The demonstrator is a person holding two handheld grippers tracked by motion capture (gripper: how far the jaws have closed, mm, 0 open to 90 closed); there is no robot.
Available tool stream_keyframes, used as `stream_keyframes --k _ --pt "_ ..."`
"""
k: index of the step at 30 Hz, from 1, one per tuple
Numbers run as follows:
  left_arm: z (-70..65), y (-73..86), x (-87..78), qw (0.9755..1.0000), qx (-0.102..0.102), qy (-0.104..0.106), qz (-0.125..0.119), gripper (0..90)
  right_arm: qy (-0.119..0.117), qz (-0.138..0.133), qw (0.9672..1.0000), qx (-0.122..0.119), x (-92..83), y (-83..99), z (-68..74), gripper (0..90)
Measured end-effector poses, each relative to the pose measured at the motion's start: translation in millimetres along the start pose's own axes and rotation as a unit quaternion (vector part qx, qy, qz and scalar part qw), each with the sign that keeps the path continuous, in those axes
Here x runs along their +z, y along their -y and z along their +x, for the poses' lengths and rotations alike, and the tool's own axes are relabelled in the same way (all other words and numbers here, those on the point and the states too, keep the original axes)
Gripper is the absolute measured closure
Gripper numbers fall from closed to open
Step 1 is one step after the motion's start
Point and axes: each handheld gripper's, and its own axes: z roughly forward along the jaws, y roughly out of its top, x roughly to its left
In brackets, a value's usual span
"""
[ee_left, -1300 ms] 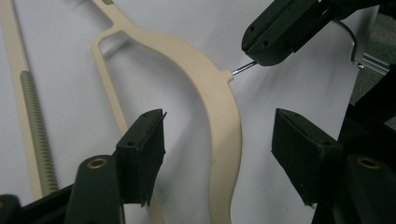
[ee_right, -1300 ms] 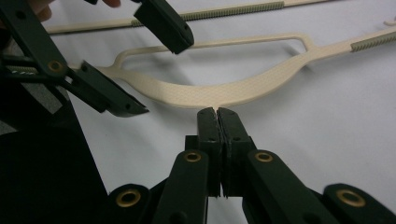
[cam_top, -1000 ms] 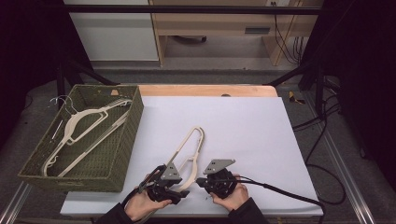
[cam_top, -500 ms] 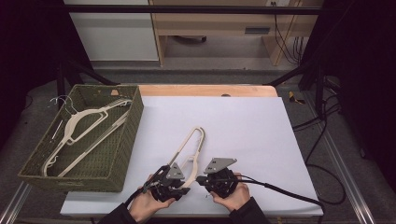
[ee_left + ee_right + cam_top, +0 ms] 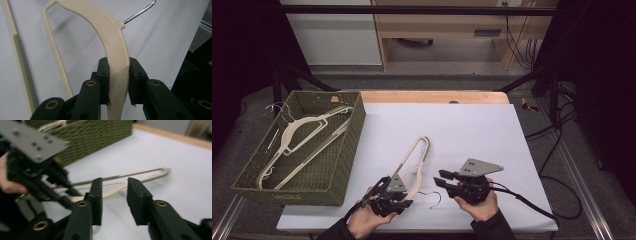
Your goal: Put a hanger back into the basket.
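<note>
Two tongs are in my hands at the near edge of the bench [image 5: 472, 130], which spreads white ahead of both of them. Off to the left of my left tongs [image 5: 404, 202] stands the basket [image 5: 339, 165], a green woven one, its near corner just beside that hand; cream hangers [image 5: 299, 137] lie inside it, piled slantwise. In the right gripper view the basket's wall rises behind my left tongs.

Next comes the hanger [image 5: 417, 157] I am working with, cream as well. It lies on the bench and runs from my left tongs away toward the far side, its loop end farthest from me. Its thin metal hook [image 5: 432, 197] curls between the two tongs, near the bench edge.

My left tongs have just closed and now clamp the hanger's broad arm [image 5: 117, 62]; in the left gripper view both pads press flat against it, just below the point where the hook's wire leaves the plastic.

My right tongs [image 5: 442, 179] sit just right of the hook, pointing left toward the other tongs. Their jaws have just been opening and stand partly apart with nothing between them; in the right gripper view [image 5: 113, 200] the hanger lies beyond the gap, untouched.
</note>
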Motion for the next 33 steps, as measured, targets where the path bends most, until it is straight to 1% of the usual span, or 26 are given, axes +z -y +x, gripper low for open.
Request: stream_keyframes --k 2,3,6,9,10,11,12,13,14,15,16,19,21,22,28,33 --pt "0.9 0.3 -5.0 1.0 -0.005 -0.001 -0.003 74.0 0.019 -0.017 0.9997 0.005 -10.0 1.7 -11.9 58.9" --pt "1.4 0.6 -8.0 1.0 -0.005 -0.001 -0.003 74.1 0.028 -0.022 0.9993 0.011 -14.0 3.2 -17.4 56.4" --pt "3.9 1.7 -17.5 0.9998 -0.013 -0.004 -0.011 74.5 0.053 -0.032 0.9977 0.028 -22.3 9.6 -33.6 50.1" --pt "7.5 2.1 -28.9 0.9996 -0.02 -0.01 -0.018 75.2 0.068 -0.033 0.996 0.049 -26.1 17.3 -46.9 44.0" --pt "8.7 2.2 -32.0 0.9994 -0.023 -0.013 -0.023 75.5 0.068 -0.033 0.9959 0.05 -26.4 19.9 -50.8 42.0" --pt "10.1 2.1 -35.6 0.9992 -0.026 -0.016 -0.025 75.8 0.071 -0.034 0.9954 0.056 -26.0 21.8 -53.1 39.8" --pt "11.0 2.1 -38.3 0.9989 -0.031 -0.02 -0.029 76.1 0.073 -0.033 0.9953 0.055 -25.7 23.8 -55.4 37.9" --pt "12.6 2.1 -41.1 0.9988 -0.032 -0.023 -0.031 76.4 0.075 -0.034 0.9948 0.059 -24.9 25.2 -56.8 35.6" --pt "14.3 2.2 -44.0 0.9986 -0.035 -0.024 -0.031 76.6 0.077 -0.034 0.9948 0.056 -24.5 26.9 -59.0 32.9" --pt "15.8 2.6 -46.5 0.9985 -0.036 -0.027 -0.032 76.9 0.079 -0.035 0.9943 0.062 -23.9 28.0 -59.9 30.6" --pt "17.1 2.8 -49.3 0.998 -0.041 -0.032 -0.034 77.2 0.082 -0.036 0.9939 0.063 -23.4 28.9 -60.6 28.9" --pt "21.7 3.8 -58.3 0.9967 -0.049 -0.049 -0.041 78.4 0.084 -0.038 0.9937 0.063 -23.4 31.1 -61.8 22.4" --pt "25.7 5.0 -64.4 0.9958 -0.054 -0.06 -0.044 79.4 0.09 -0.038 0.9932 0.063 -22.7 32.0 -62.7 19.1" --pt "27.9 5.9 -67.0 0.9951 -0.06 -0.063 -0.047 79.9 0.092 -0.036 0.993 0.065 -22.6 32.4 -62.9 18.4" --pt "39.5 10.0 -76.8 0.992 -0.082 -0.077 -0.056 82.0 0.095 -0.031 0.9926 0.069 -21.6 35.2 -65.1 16.7" --pt "46.7 12.8 -82.2 0.9881 -0.098 -0.102 -0.061 83.8 0.095 -0.029 0.9926 0.069 -21.4 37.0 -66.5 15.9"
